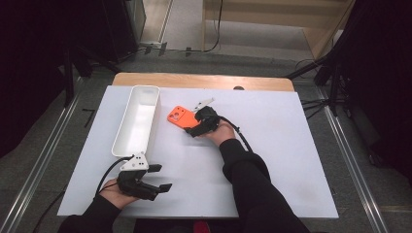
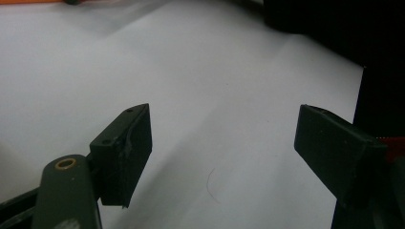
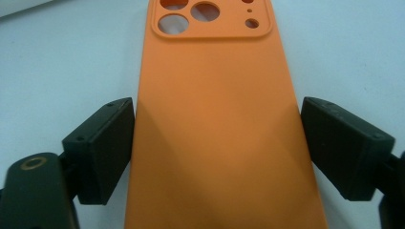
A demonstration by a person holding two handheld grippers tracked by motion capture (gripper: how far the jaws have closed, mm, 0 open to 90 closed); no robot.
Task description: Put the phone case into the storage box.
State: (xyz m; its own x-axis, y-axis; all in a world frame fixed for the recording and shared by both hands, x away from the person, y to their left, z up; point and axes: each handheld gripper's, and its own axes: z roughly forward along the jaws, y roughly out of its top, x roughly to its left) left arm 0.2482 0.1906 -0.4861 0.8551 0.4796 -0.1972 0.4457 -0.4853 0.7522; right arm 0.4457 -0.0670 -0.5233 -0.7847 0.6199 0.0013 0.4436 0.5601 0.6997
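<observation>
- right gripper point(image 3: 217, 143) straddles the flat orange silicone phone case point(image 3: 219, 119), left pad touching its edge, right pad a sliver off
- left gripper point(image 2: 222, 148) gaping wide over the white table point(image 2: 200, 71), nothing in it

A grey floor point(image 1: 272, 60) surrounds the table point(image 1: 272, 83); black curtains point(image 1: 384, 73) hang at both sides, wooden furniture point(image 1: 291, 22) stands behind.
</observation>
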